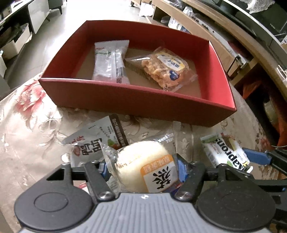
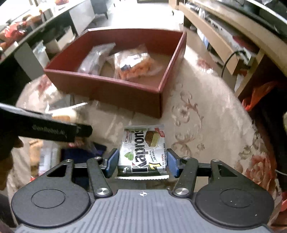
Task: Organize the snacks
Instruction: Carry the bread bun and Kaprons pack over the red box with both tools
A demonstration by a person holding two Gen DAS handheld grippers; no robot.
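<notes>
My left gripper (image 1: pixel 143 168) is shut on a round white cake in a clear wrapper (image 1: pixel 143 164), its blue pads against both sides. Behind it a grey pouch with printed characters (image 1: pixel 93 141) lies on the cloth. My right gripper (image 2: pixel 142 162) is shut on a green and white Kaprons wafer pack (image 2: pixel 143 152), which also shows in the left wrist view (image 1: pixel 226 152). Beyond both stands a red open box (image 1: pixel 125 100) (image 2: pixel 116 91). It holds a white packet (image 1: pixel 109 62) and a golden pastry in clear wrap (image 1: pixel 165 68).
A floral tablecloth (image 2: pixel 206 111) covers the round table, whose edge curves off at the right. The left gripper's black body (image 2: pixel 44 125) crosses the left of the right wrist view. A wooden shelf unit (image 2: pixel 224 41) stands beyond the table at right, white cabinets (image 1: pixel 37 16) at left.
</notes>
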